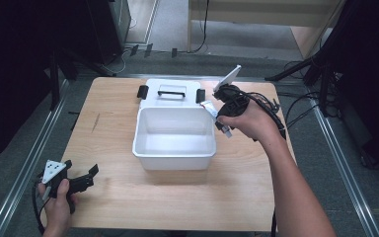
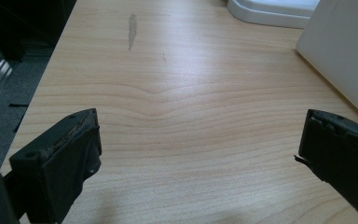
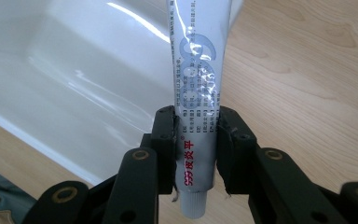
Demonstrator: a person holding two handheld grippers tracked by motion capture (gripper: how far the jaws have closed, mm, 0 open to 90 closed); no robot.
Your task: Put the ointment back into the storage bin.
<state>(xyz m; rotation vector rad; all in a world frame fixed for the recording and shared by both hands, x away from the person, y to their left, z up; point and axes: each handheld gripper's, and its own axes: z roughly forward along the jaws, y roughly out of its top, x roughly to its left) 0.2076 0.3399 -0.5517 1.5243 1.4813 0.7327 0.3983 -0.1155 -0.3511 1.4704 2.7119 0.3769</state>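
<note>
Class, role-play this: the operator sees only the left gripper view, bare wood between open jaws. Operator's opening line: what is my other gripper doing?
Observer: The right gripper is shut on a white tube.
Operator: Where is it?
Observer: Beside the white bin's right rim, above the table.
Operator: Anything in the bin?
Observer: Nothing; its lid lies behind it.

A light wooden table (image 1: 123, 197) stands on grey carpeted floor (image 1: 19, 163), flanked by metal rails (image 1: 348, 168). Black cables (image 1: 301, 111) trail across the floor to the right, while pale wooden furniture (image 1: 276, 15) stands beyond, with dark equipment (image 1: 103, 24) at both sides.
</note>
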